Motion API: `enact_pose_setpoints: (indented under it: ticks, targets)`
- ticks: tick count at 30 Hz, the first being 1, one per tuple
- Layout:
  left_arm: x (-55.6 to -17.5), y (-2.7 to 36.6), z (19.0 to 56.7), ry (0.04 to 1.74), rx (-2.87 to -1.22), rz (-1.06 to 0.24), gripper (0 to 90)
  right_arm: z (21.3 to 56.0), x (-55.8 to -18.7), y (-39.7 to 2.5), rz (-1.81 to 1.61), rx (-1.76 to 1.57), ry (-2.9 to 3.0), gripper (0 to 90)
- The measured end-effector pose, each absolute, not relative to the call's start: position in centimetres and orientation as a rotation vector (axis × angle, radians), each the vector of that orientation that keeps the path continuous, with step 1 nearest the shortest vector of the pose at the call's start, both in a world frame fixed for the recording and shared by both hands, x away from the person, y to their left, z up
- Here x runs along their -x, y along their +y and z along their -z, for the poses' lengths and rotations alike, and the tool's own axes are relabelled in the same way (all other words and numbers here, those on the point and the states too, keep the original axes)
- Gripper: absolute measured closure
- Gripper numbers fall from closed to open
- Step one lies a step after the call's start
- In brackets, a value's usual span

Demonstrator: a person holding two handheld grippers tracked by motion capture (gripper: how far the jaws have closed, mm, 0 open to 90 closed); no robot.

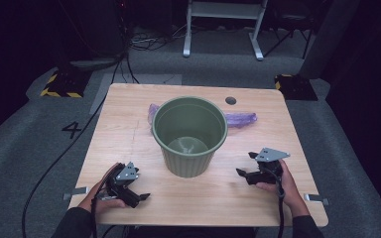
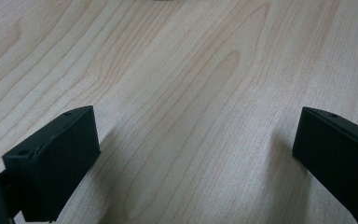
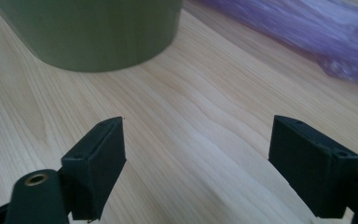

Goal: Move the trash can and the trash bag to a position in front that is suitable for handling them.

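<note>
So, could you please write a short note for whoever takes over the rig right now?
Left gripper: open, holding nothing, low over the table near its front left.
Right gripper: open, holding nothing, at front right, pointing toward the green bin.
Green bin: upright in the middle of the table, nothing in it.
Purple plastic bag: lying flat behind the bin, sticking out on both sides.
Done: nothing visible yet; both things are untouched.
Left: probably pick up the bag and bring it to the bin.

A dark numeral "4" (image 1: pixel 72 129) is showing on the grey floor (image 1: pixel 39 144), left of the table (image 1: pixel 129 124).
</note>
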State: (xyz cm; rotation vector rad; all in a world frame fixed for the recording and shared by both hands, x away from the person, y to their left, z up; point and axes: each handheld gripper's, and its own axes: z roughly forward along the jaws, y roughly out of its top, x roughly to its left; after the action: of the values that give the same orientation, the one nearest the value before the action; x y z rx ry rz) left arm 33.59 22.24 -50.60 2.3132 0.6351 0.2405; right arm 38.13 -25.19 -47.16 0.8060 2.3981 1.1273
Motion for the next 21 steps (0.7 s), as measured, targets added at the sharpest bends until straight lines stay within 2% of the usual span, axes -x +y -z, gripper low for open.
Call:
enact_pose_setpoints:
  ticks: [9,21]
  targets:
    - [-33.6,22.2,50.6,0.635,-2.313,-0.241,0.2,47.0,-39.6,-22.3,-1.132,-0.765,2.433,19.9]
    - [-33.9,22.1,50.6,0.638,-2.317,-0.237,0.1,46.4,-39.9,-19.1,-1.234,-0.671,2.494,18.3]
